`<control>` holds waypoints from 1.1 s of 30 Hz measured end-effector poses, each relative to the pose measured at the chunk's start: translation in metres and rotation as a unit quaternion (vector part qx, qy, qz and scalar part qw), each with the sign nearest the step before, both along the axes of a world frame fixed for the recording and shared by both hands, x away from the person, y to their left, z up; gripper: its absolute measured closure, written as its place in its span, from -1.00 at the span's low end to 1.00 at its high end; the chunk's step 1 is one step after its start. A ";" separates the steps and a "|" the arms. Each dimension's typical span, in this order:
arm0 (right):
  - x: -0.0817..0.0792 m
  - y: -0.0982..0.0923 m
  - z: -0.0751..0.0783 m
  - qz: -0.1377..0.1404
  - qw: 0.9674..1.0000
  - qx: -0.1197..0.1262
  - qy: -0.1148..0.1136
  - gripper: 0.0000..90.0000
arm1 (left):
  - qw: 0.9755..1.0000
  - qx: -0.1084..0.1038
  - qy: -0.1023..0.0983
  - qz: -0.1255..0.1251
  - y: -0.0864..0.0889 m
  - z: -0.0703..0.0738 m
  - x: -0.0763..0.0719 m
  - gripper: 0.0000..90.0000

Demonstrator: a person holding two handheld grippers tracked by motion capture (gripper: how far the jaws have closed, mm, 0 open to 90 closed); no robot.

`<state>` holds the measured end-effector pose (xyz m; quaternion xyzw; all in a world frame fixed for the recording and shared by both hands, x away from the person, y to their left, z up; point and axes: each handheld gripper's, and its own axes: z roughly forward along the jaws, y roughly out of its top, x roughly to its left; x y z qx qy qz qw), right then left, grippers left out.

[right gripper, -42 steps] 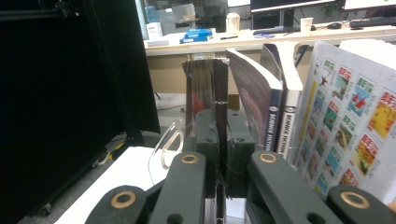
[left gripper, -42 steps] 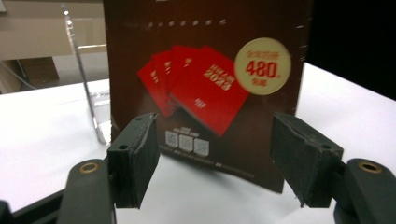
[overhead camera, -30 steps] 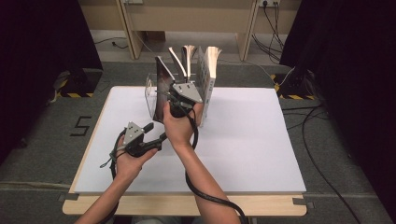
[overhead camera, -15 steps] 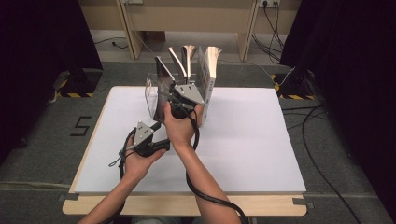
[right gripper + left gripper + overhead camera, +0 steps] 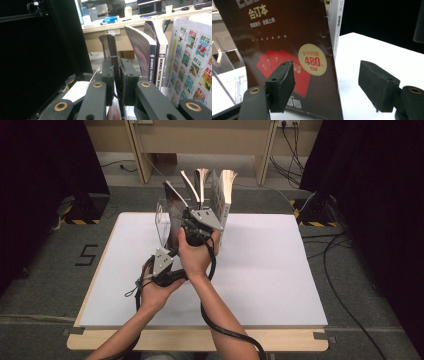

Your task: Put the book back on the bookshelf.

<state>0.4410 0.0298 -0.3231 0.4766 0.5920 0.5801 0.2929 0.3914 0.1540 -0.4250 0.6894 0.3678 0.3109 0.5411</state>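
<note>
Both pads pinch dark magazine

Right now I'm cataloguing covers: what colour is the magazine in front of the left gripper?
Dark brown magazine, with red cards and a cream round badge; clearest in the left gripper view.

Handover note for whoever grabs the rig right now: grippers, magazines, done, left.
Right gripper: shut on the dark magazine, pinching its edge; the magazine stands tilted at the clear rack.
Left gripper: open, fingers apart just in front of the same magazine's cover, gripping nothing.
The other magazines stand upright beside it in the rack at the table's far edge.
Done: the magazine is gripped. Left: probably pull it clear or seat it; I can't tell which.
</note>
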 end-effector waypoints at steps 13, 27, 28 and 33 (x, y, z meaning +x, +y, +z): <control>-0.002 0.000 0.002 0.006 1.000 0.009 0.007 0.86 | 1.000 0.012 -0.014 0.018 -0.006 -0.002 0.009 -0.29; -0.004 0.002 0.002 0.009 1.000 0.010 0.010 0.86 | 0.999 0.019 -0.024 0.036 -0.013 0.002 0.017 -0.19; -0.004 0.002 0.002 0.009 1.000 0.010 0.009 0.86 | 0.999 0.018 -0.025 0.036 -0.014 0.002 0.017 -0.18; -0.005 0.003 0.002 0.011 1.000 0.008 0.009 0.86 | 0.998 0.023 -0.030 0.047 -0.016 0.003 0.020 -0.10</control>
